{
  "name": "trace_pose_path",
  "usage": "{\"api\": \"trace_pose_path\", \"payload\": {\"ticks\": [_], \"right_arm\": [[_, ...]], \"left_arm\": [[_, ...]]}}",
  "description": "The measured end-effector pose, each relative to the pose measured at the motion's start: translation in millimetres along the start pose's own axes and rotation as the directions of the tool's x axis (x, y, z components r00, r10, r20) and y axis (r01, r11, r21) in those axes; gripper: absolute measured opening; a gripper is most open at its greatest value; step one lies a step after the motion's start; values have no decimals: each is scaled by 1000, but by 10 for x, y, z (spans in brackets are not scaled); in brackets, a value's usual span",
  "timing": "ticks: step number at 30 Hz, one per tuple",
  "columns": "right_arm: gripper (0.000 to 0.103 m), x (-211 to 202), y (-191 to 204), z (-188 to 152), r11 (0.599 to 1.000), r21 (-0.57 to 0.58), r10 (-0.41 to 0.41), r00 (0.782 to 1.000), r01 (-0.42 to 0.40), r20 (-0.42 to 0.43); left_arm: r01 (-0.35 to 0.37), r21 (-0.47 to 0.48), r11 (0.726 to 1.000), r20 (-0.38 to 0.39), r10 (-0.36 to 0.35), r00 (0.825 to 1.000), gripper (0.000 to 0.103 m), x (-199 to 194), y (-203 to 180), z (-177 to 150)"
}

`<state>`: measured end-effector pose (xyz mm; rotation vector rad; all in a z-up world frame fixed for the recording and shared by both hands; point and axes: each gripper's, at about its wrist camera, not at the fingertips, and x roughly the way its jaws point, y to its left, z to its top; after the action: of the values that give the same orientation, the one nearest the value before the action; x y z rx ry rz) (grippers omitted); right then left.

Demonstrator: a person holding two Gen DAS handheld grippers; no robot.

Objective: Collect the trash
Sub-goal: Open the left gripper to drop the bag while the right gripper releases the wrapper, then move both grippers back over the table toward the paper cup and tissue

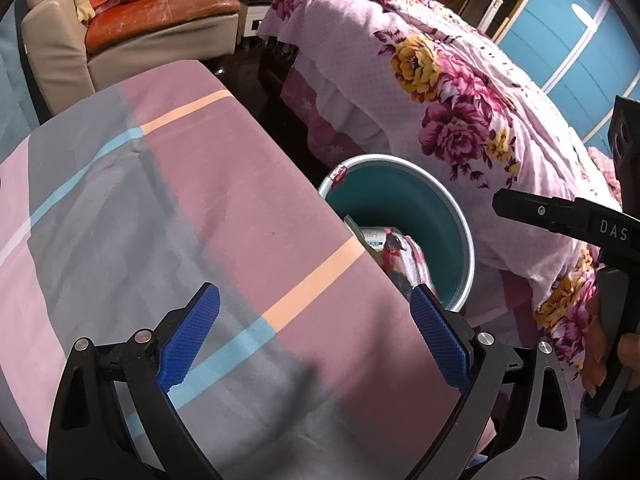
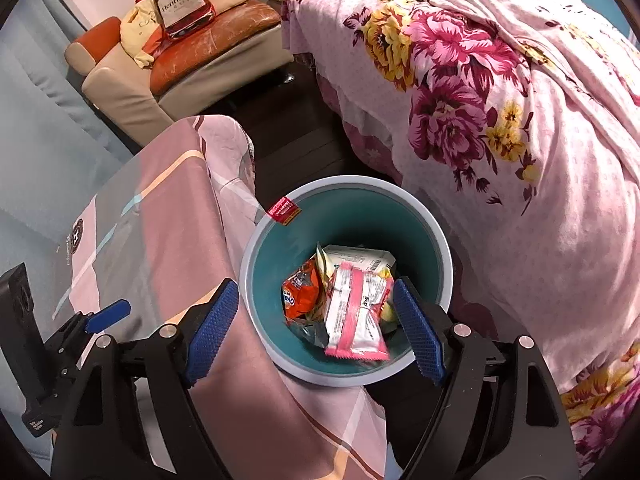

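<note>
Hanging above a round teal waste bin with a pale grey rim (image 2: 262,240), the right claw (image 2: 316,332) has its blue ribbed pads spread wide with nothing pressed between them. A pink-and-white plastic snack wrapper (image 2: 354,316) lies on top of the trash inside the bin, beside an orange crinkled packet (image 2: 300,296) and a white printed pouch (image 2: 360,258). A small red sachet (image 2: 285,210) sits on the bin's far-left rim. The bin stands on the dark floor between a surface covered in a pink, grey and peach striped cloth (image 2: 168,216) and a bed draped in a pink floral quilt (image 2: 520,128).

The left claw (image 1: 314,336) is also wide open and holds nothing, poised over the striped cloth, with the bin just beyond its right pad (image 1: 438,344). A beige armchair with an orange leather cushion (image 2: 208,40) stands in the background, carrying a red-trimmed bottle-shaped bag (image 2: 182,4).
</note>
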<state>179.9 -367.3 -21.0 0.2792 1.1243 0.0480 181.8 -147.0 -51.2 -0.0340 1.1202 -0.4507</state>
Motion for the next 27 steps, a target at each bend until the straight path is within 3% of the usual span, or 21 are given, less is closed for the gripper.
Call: {"api": "trace_pose_path", "payload": {"ticks": [17, 27], "right_arm": [[81, -317, 498, -306, 994, -107, 11, 1000, -11, -3], [82, -474, 1120, -759, 963, -258, 59, 997, -70, -50]], "left_arm": [[-27, -2, 1000, 43, 27, 999, 96, -534, 171, -375], [-101, 19, 995, 55, 100, 993, 96, -1058, 601, -982]]}}
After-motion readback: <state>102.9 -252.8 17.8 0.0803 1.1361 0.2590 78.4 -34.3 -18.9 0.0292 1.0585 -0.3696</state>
